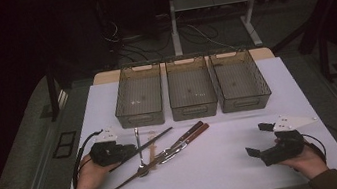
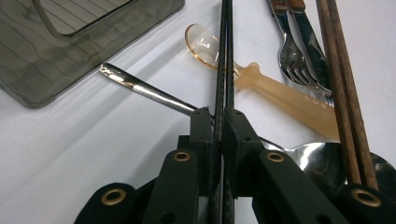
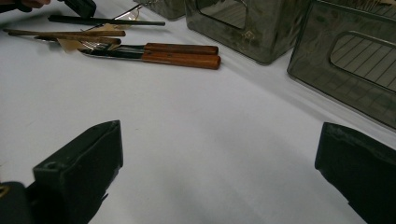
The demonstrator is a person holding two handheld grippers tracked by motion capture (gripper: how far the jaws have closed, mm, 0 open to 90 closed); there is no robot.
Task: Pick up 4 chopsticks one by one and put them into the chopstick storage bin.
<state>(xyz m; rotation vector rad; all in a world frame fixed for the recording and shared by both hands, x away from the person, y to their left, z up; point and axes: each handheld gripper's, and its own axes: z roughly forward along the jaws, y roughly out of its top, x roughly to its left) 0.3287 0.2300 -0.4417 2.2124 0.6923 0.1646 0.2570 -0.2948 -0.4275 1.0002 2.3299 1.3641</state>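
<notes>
My left gripper (image 1: 126,154) lies at the table's left, shut on a pair of black chopsticks (image 1: 155,140). In the left gripper view both pads clamp the black chopsticks (image 2: 225,56), which run straight ahead over the pile of cutlery. Under them lie an amber plastic spoon (image 2: 266,86), a metal spoon (image 2: 144,91), a fork (image 2: 295,58) and brown wooden chopsticks (image 2: 345,93). My right gripper (image 1: 257,139) rests at the table's right, open, with bare white table between its jaws (image 3: 219,163). A knife and fork with wooden handles (image 3: 182,58) lie well ahead of it.
Three grey see-through bins (image 1: 140,98) (image 1: 191,91) (image 1: 241,83) stand side by side at the back of the white table (image 1: 226,156). The nearest bin's corner (image 2: 56,60) is close to my left gripper. A desk frame and cables stand on the floor beyond.
</notes>
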